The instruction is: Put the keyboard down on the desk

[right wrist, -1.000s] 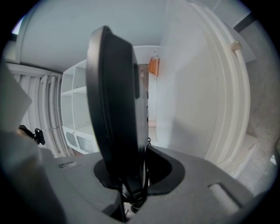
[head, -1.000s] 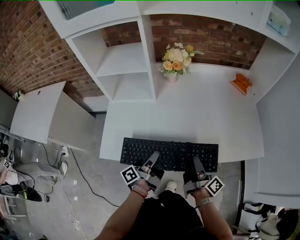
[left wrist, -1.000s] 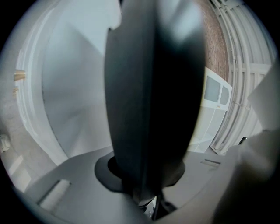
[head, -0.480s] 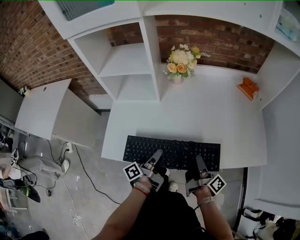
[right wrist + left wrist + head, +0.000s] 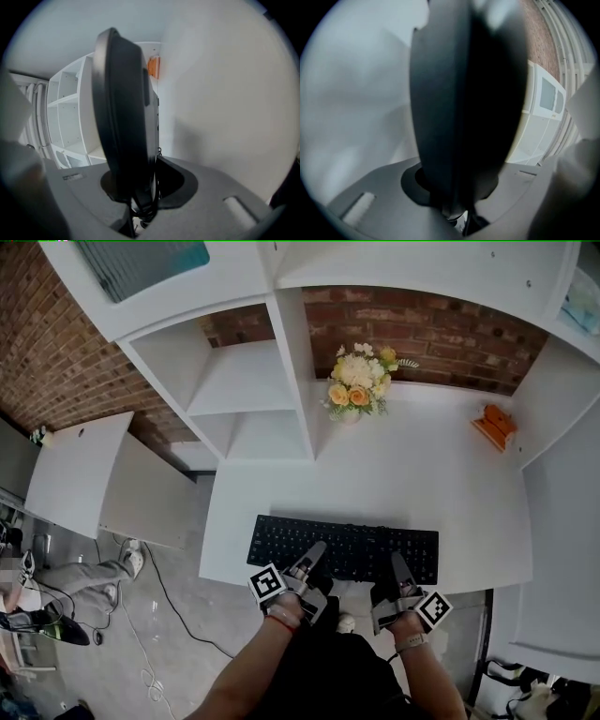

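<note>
A black keyboard (image 5: 343,549) lies lengthwise along the front edge of the white desk (image 5: 422,484); I cannot tell whether it rests on the top. My left gripper (image 5: 312,561) is shut on the near edge, left of the middle. My right gripper (image 5: 395,567) is shut on the near edge toward the right end. In the left gripper view the keyboard (image 5: 464,108) stands edge-on between the jaws and fills the middle. The right gripper view shows the keyboard (image 5: 124,117) edge-on in the same way, with the desk top to its right.
A vase of flowers (image 5: 357,385) stands at the back of the desk, and a small orange object (image 5: 494,426) at the back right. White shelves (image 5: 246,381) rise at the back left. A low white cabinet (image 5: 89,474) stands to the left, with cables on the floor (image 5: 159,615).
The keyboard and both grippers stay in nearly the same place at the desk's front edge. The head view has shifted slightly.
</note>
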The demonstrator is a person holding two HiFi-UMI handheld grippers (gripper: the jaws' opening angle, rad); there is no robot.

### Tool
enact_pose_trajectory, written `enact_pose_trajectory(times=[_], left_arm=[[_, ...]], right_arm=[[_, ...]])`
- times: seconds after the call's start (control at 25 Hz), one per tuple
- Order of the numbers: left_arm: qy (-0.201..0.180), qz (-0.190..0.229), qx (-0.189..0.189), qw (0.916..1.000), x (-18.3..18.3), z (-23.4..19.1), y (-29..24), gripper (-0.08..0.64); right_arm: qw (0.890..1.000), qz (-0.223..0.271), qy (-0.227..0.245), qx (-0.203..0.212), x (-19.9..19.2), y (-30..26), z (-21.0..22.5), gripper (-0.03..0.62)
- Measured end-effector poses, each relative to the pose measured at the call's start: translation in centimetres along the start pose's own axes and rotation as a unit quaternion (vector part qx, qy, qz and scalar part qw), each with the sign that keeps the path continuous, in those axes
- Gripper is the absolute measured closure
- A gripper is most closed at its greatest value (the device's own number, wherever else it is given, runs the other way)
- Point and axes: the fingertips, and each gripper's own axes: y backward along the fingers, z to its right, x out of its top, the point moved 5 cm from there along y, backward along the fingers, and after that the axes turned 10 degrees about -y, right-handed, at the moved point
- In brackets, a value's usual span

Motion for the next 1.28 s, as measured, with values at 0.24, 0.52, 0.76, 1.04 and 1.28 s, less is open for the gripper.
enact_pose_trajectory(times=[0.24,0.52,0.76,1.04,1.28], left_arm=[[0.010,-0.002,0.018,0.9998,1.8,-0.6,-2.2,0.491],[0.018,-0.014,0.044,0.9988,3.7,-1.5,-4.6,0.485],[0.035,-0.019,0.064,0.9971,4.7,-2.5,-5.9,0.483],[0.040,-0.024,0.073,0.9963,5.6,-2.6,-7.2,0.482],[0.039,-0.028,0.077,0.9959,6.1,-2.9,-7.7,0.469]], right_arm=[[1.000,0.002,-0.010,-0.018,0.9,-2.7,0.2,0.517],[0.999,0.014,-0.025,-0.037,1.8,-5.3,0.2,0.517],[0.998,0.018,-0.033,-0.051,2.4,-6.9,0.4,0.517],[0.997,0.023,-0.041,-0.060,2.7,-8.2,0.8,0.517],[0.995,0.029,-0.057,-0.075,2.9,-8.8,1.2,0.517]])
